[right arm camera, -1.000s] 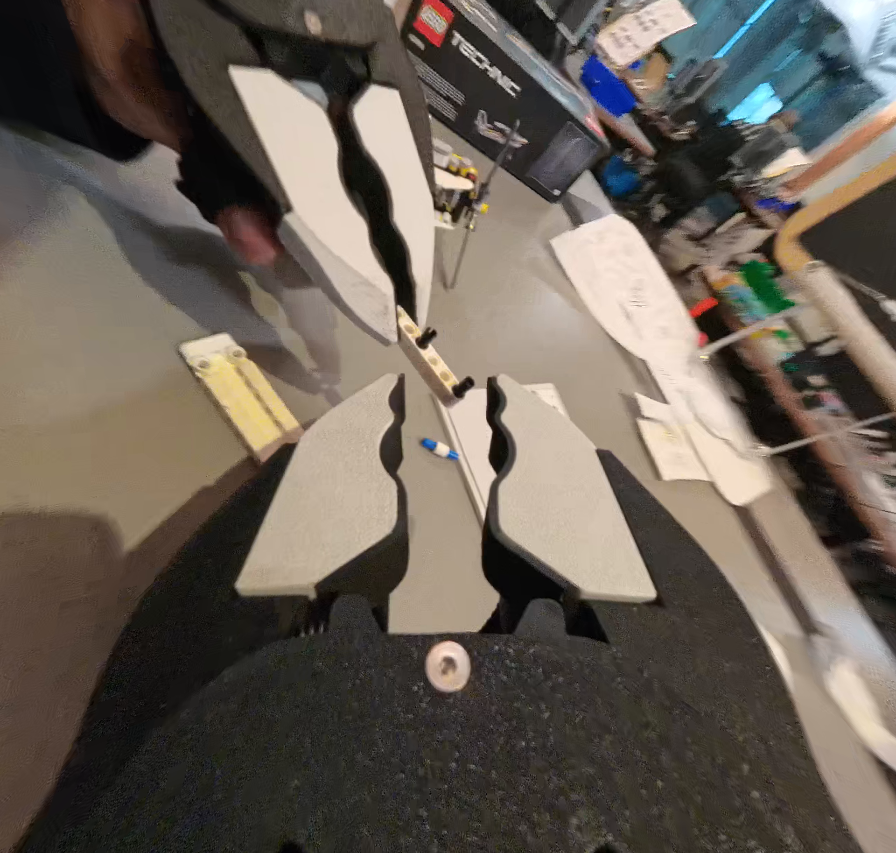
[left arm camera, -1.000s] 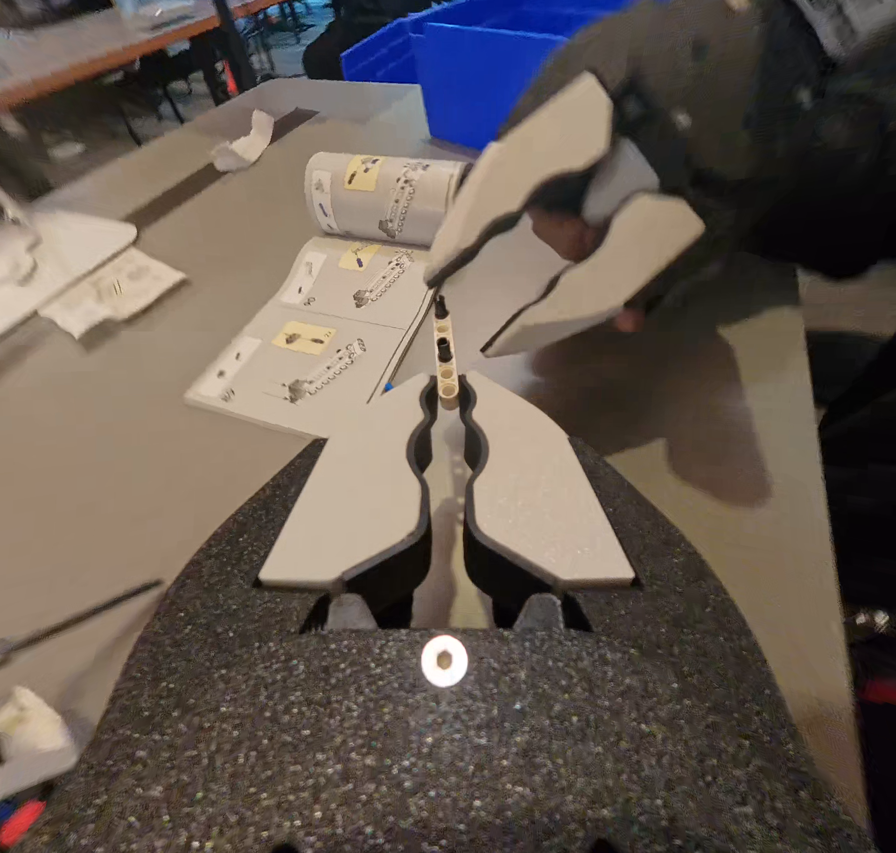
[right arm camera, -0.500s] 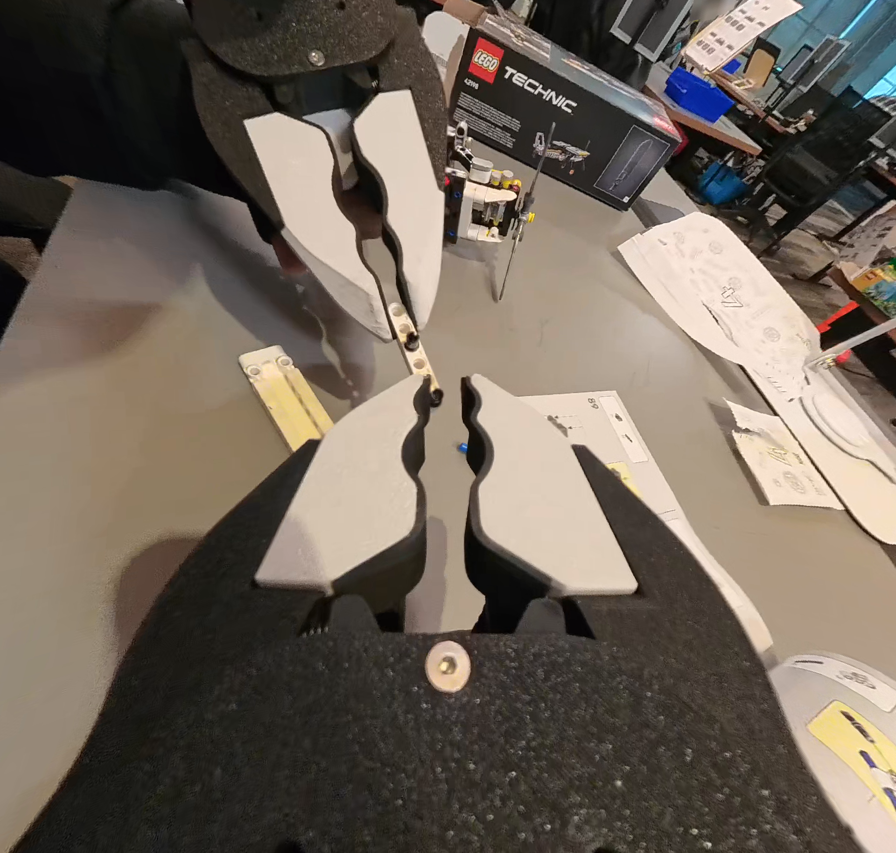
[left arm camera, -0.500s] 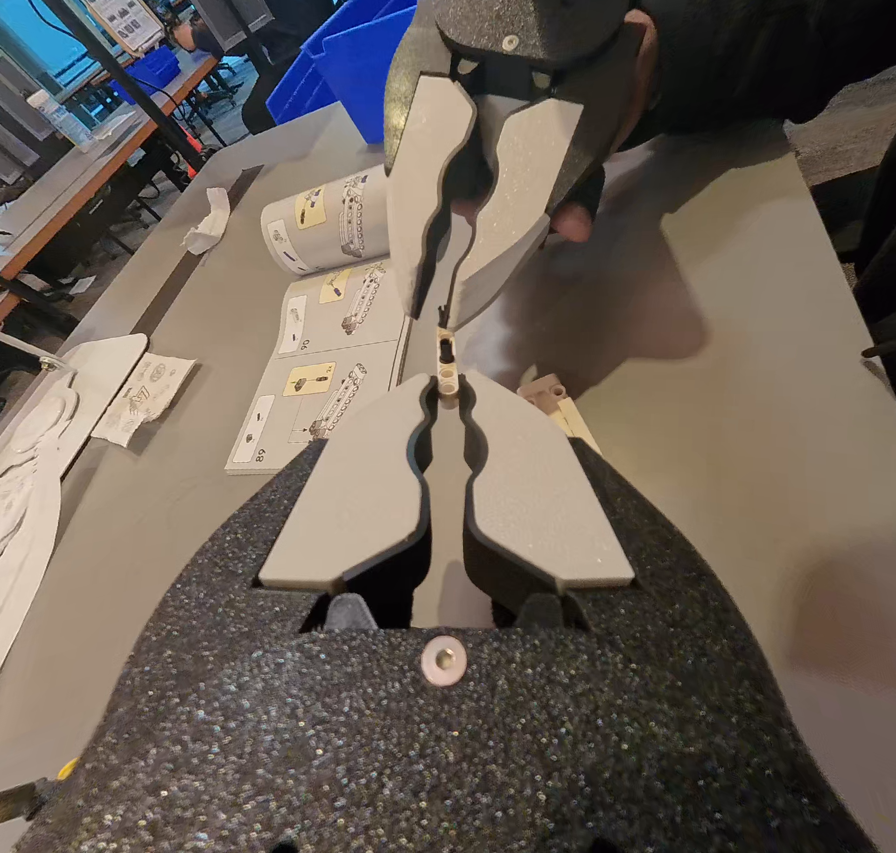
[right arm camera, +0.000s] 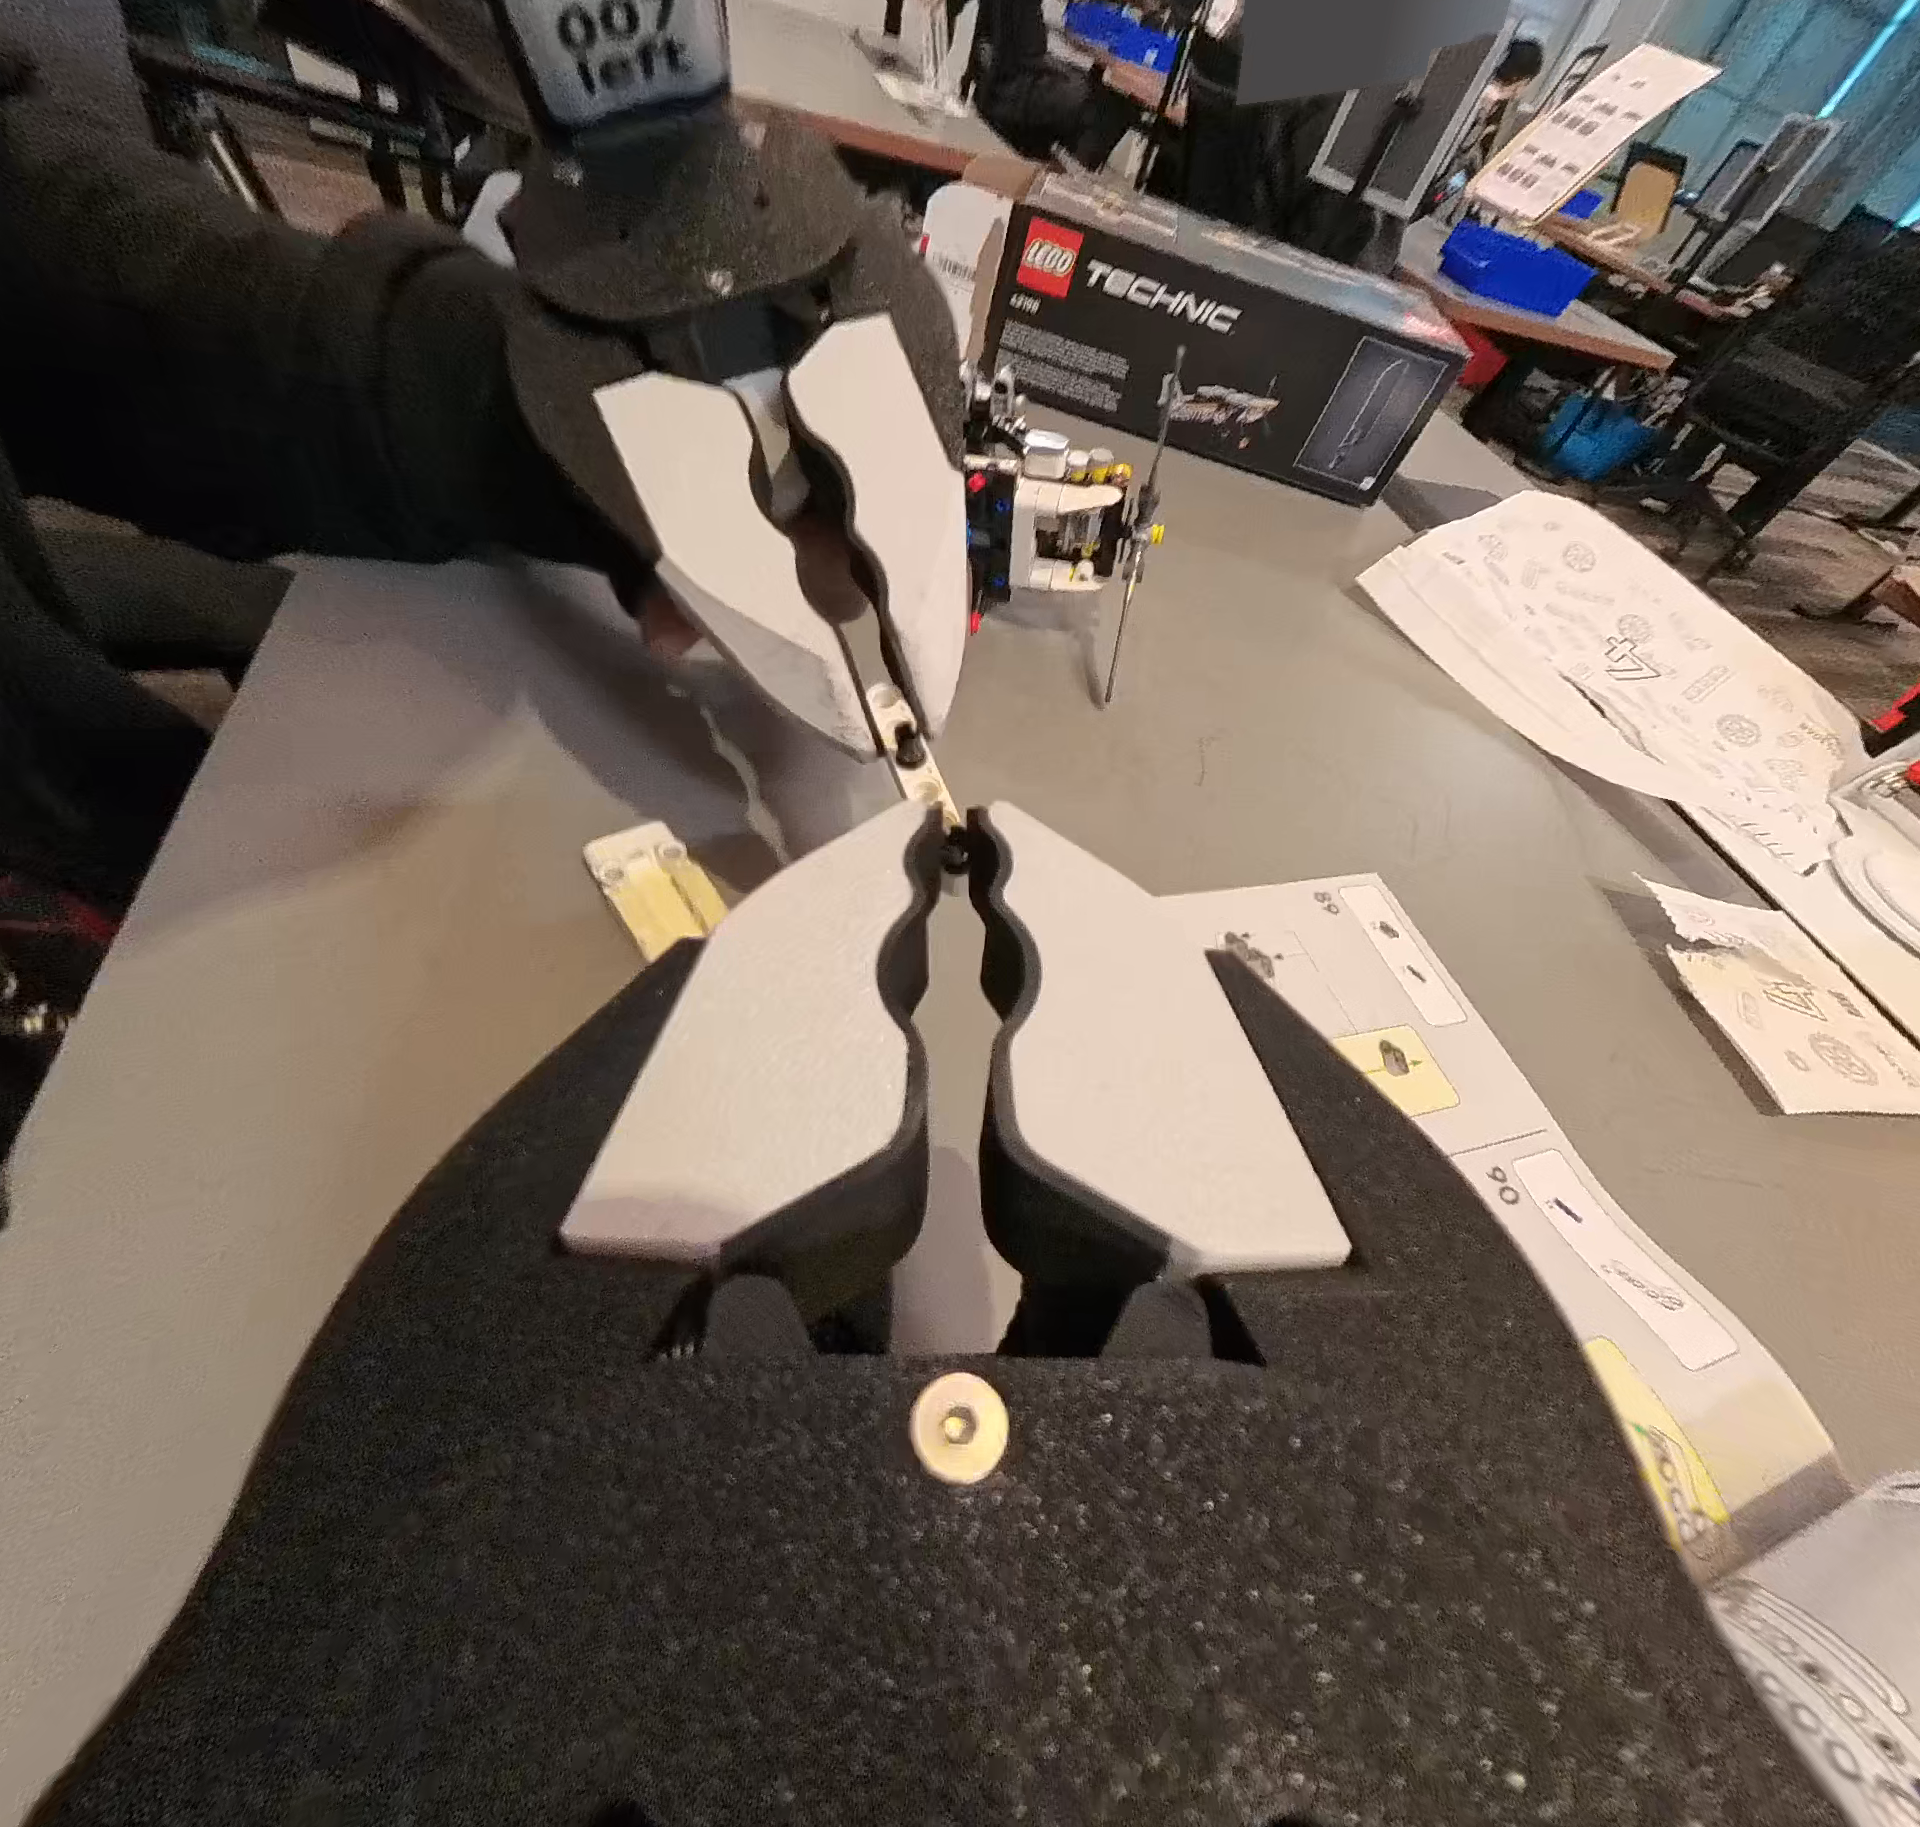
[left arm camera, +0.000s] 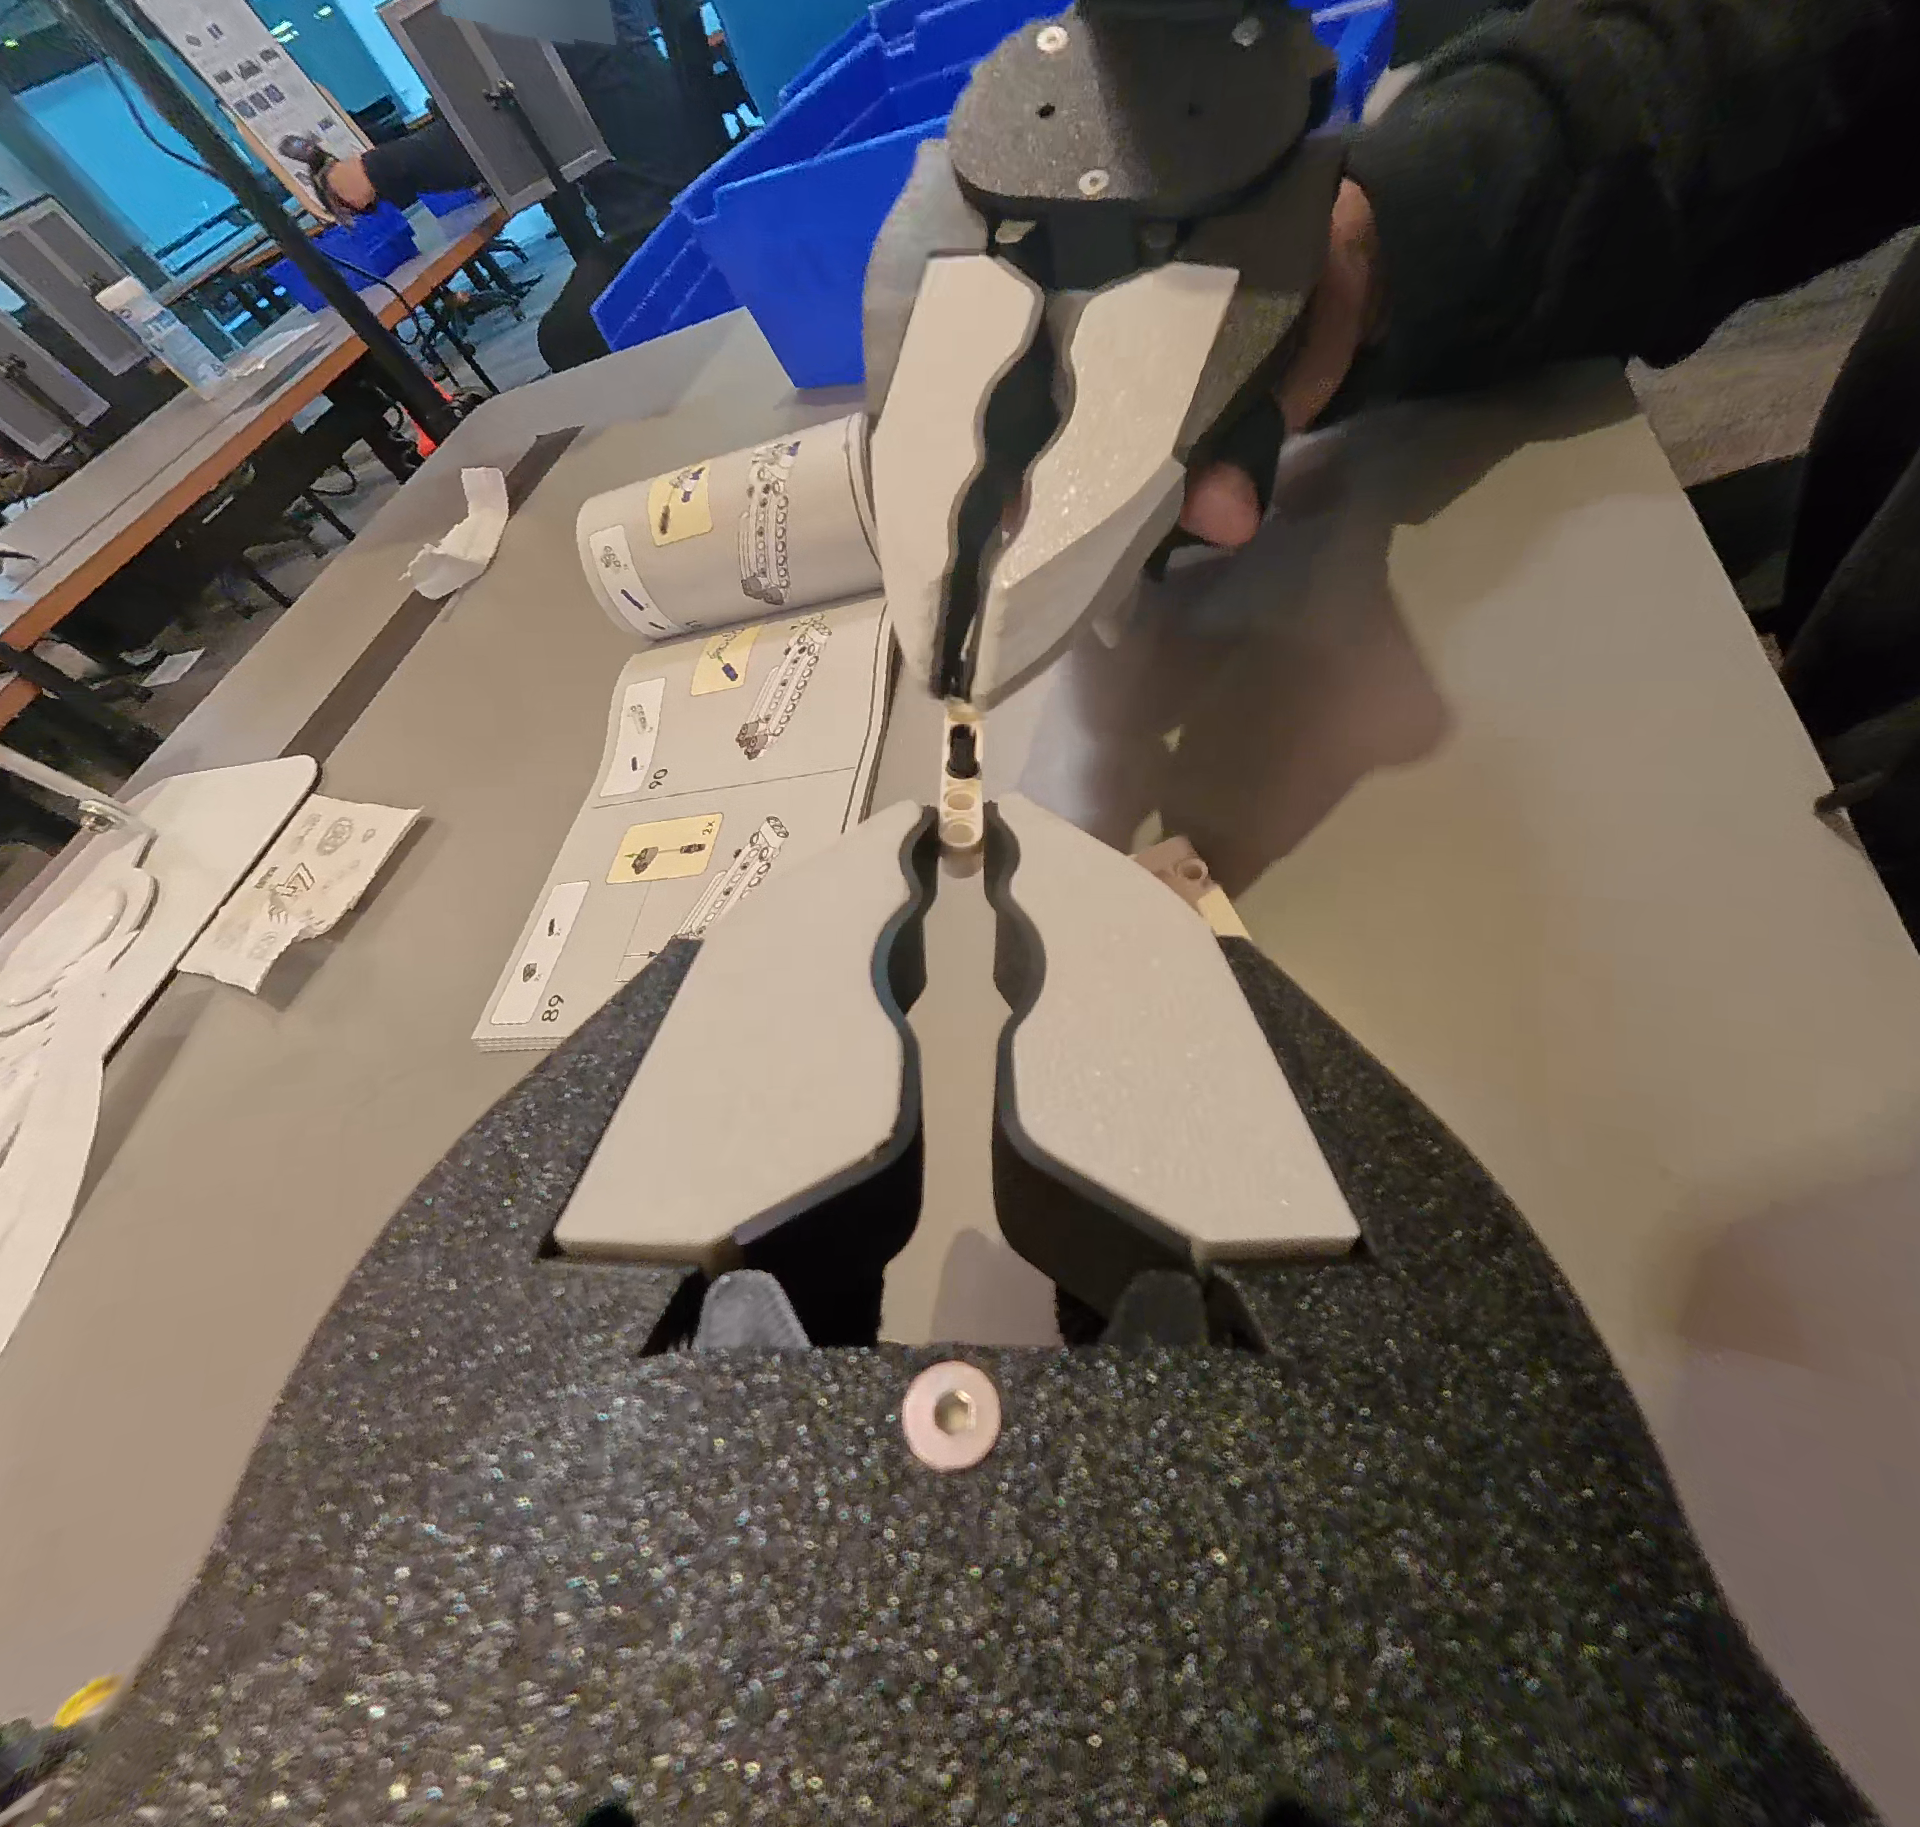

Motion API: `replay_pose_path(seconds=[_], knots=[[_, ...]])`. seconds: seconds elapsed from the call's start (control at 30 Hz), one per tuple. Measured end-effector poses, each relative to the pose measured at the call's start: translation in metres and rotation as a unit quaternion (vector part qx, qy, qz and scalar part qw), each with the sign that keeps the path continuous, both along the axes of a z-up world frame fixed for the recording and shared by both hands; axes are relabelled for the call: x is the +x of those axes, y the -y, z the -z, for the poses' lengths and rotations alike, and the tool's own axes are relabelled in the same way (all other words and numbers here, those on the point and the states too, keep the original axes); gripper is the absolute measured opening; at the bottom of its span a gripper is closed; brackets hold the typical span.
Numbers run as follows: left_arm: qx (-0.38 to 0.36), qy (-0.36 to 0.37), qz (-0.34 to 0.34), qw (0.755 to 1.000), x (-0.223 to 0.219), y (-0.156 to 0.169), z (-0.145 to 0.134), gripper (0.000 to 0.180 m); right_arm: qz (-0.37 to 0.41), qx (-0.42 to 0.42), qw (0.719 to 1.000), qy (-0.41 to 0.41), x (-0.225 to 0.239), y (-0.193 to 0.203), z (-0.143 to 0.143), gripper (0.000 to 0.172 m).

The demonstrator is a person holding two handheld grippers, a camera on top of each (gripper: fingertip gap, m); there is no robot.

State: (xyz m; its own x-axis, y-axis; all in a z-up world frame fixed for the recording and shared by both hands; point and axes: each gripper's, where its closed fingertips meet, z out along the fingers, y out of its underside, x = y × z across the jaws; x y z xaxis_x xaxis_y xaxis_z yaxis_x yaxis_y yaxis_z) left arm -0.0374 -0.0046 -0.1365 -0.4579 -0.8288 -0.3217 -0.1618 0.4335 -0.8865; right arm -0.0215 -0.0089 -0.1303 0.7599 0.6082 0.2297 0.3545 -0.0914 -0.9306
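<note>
Left wrist view is showing the left tongs point(left arm camera: 961, 821) clamping one end of a tan beam point(left arm camera: 960, 801) above the worktop point(left arm camera: 1507, 842), while the right tongs point(right arm camera: 951, 858) are pinching a black pin point(right arm camera: 950, 855) at its far end (a manual point(left arm camera: 717, 738) is lying open beside them).

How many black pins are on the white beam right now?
2: one pin mid-beam by the left gripper, one pin at the far end between the right gripper fingertips. Others may be hidden.

Print on black box point(right arm camera: 1216, 343), booklet point(left arm camera: 717, 842), gripper tags.
</note>
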Motion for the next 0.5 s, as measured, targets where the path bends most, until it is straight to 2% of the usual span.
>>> replay_pose_path(seconds=[0.07,0.17,0.27,0.4,0.5], knots=[[-0.031,0.008,-0.006,0.999,0.001,0.000,-0.003,0.010,0.002,0.005,1.000,-0.027,0.000,0.000,-0.006,0.005],[-0.074,0.007,-0.010,0.997,0.002,-0.001,-0.004,0.028,0.001,0.009,0.996,-0.089,-0.001,0.001,-0.016,0.004],[-0.138,0.016,0.001,0.990,0.004,0.007,-0.011,0.036,0.006,0.005,0.986,-0.169,-0.002,-0.001,-0.027,0.004],[-0.236,0.056,0.000,0.970,0.010,0.009,-0.032,0.028,0.005,-0.024,0.961,-0.276,-0.008,-0.004,-0.032,0.004],[-0.288,0.045,0.016,0.956,0.010,0.013,-0.034,0.010,0.003,-0.032,0.944,-0.327,-0.013,-0.006,-0.035,0.004]])
